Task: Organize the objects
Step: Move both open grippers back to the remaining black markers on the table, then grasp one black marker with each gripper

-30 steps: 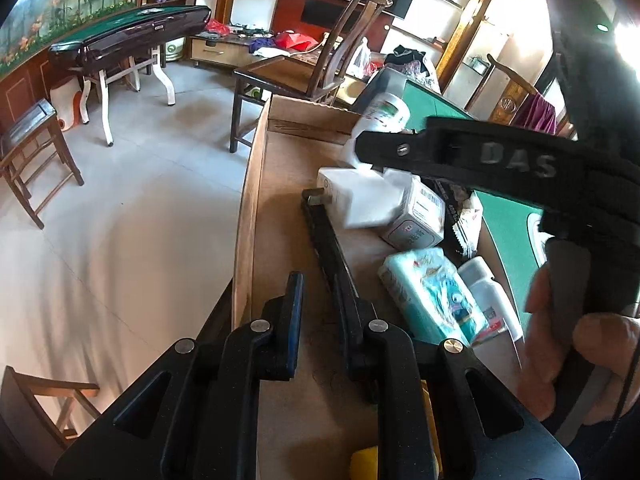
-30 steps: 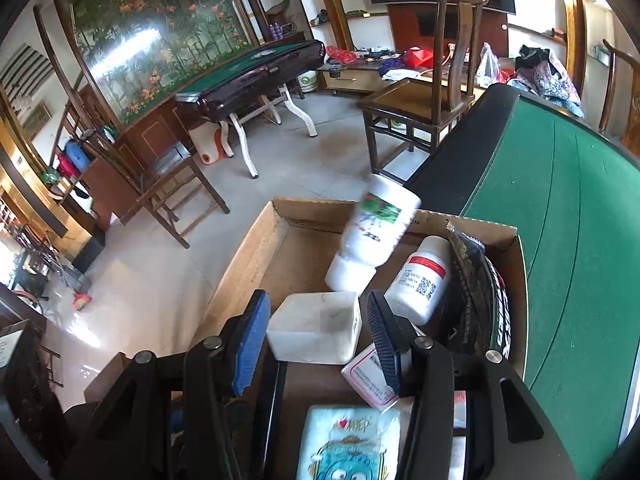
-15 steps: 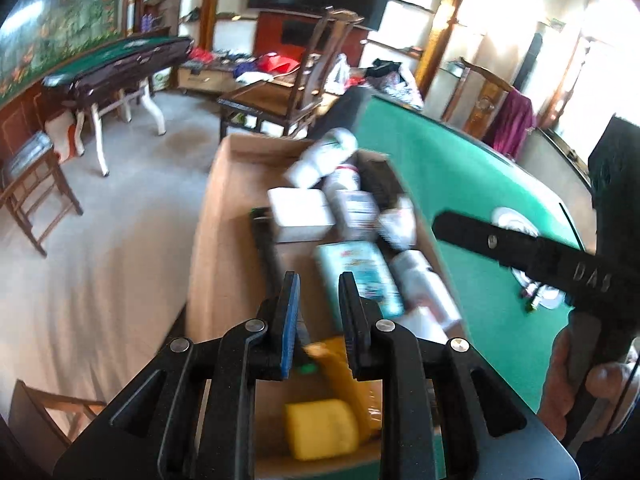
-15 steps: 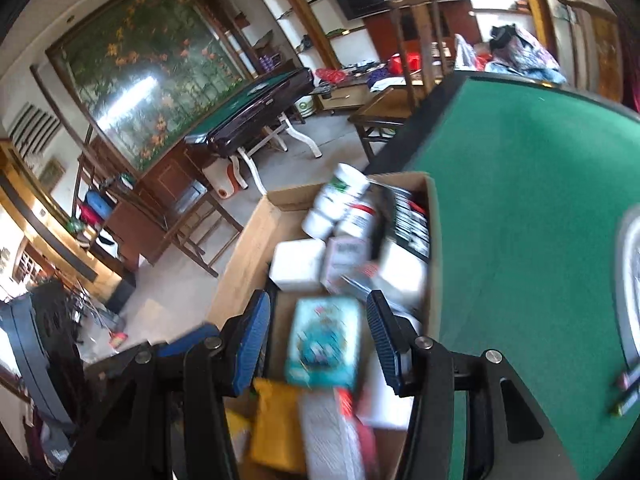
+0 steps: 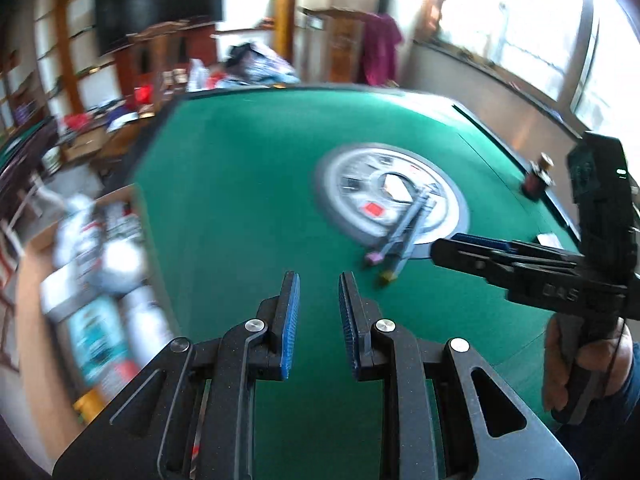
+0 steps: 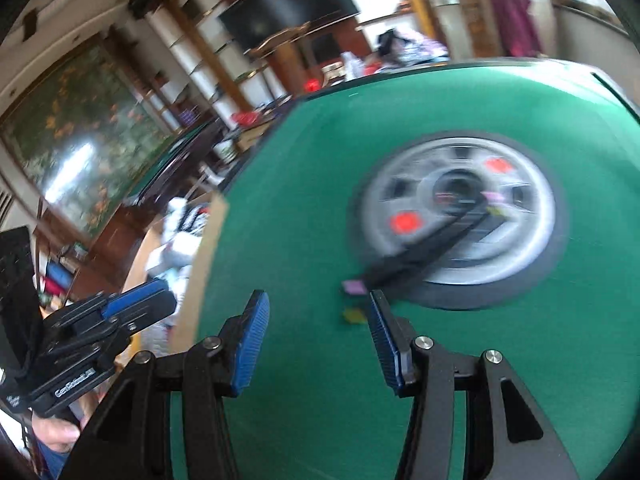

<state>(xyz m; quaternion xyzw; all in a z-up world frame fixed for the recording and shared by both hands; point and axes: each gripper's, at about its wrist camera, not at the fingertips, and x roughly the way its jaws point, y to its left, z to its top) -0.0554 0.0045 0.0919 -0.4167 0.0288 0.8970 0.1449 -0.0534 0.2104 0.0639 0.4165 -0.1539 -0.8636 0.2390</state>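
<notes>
We hold a gripper in each hand over a green felt table [image 5: 240, 184], and both are empty. The left gripper [image 5: 319, 312] has its blue pads close together with only a narrow gap and nothing in it. The right gripper [image 6: 316, 332] stands with its jaws clearly apart, also around nothing but felt.

What is left to tidy, as we read it, is a small bundle of dark pens [image 5: 404, 232] with coloured end caps. In the left view it sits right of centre, half on the round silver dial [image 5: 360, 188] in the middle of the table and half on the felt. Its long axis runs diagonally, from the dial at the upper right down to the capped ends at the lower left, and those ends point towards us. In the right view the pens [image 6: 424, 252] lie just above and beyond the right-hand finger, so the right gripper looks the nearer, and it is already wide enough to take them; the left would have to open first. A grip across the bundle would mean turning the jaws square to that diagonal.

The cardboard box [image 5: 28, 280], already full of packets and bottles, lies at the left edge of both views, beside the table.

On the right gripper's body in the left view we can read "DAS"; everything else is too blurred.
</notes>
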